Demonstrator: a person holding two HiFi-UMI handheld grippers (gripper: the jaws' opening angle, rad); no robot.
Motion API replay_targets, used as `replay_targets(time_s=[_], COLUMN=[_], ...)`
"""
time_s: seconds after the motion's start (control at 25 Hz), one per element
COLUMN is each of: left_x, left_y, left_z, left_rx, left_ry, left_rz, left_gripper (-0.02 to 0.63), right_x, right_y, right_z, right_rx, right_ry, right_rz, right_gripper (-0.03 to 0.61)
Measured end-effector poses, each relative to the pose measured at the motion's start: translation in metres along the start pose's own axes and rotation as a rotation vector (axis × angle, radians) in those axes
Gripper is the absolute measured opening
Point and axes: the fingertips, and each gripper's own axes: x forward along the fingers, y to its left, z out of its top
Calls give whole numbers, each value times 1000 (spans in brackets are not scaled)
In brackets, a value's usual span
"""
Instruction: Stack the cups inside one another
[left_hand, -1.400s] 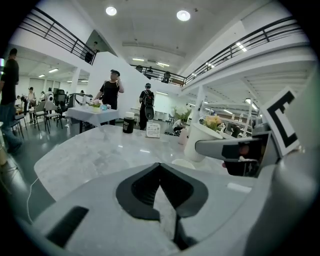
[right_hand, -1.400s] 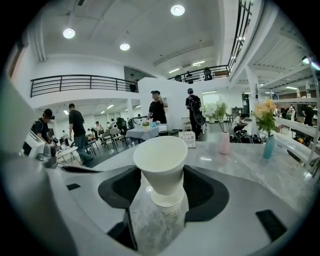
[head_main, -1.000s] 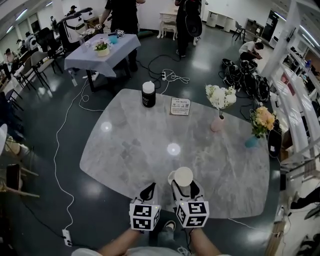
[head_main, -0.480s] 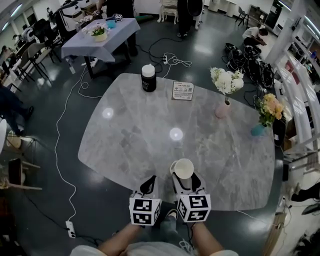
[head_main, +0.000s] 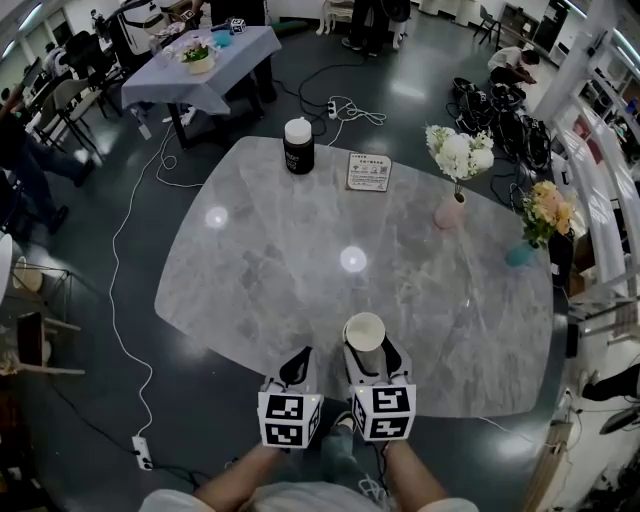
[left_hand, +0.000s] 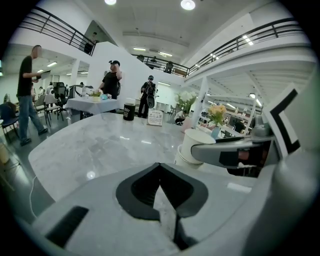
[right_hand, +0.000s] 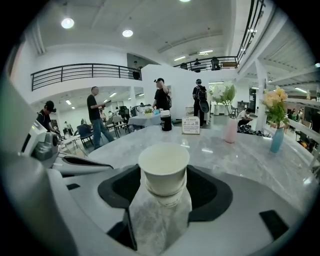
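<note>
Gripping nested cups (right_hand: 164, 172) w/ right gripper (head_main: 368, 349) fingers at near table (head_main: 280, 250) edge. Pressing left gripper (head_main: 298, 362) fingers together, nil between.

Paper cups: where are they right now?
In the head view the nested paper cups are by the near edge of the table, held in the right gripper, with the left gripper just left of them.
</note>
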Motion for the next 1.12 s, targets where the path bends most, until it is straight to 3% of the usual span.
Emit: replay_targets(time_s=[0.4, 1.0, 1.08, 1.12], left_x=[-1, -21, -25, -27], left_y=[-2, -12, -14, -15], left_z=[-5, 6, 10, 11], left_rx=[-6, 10, 12, 13], left_ry=[7, -36, -48, -53], left_rz=[-5, -7, -5, -4], left_gripper=[-2, -2, -2, -2], right_x=[-6, -46, -53, -56], right_y=[0, -17, -19, -21], right_z=[-9, 19, 24, 25], right_rx=[27, 66, 63, 63], right_ry=[19, -124, -141, -150], right_rz=[-4, -70, -86, -97], right_gripper=[258, 250, 216, 166])
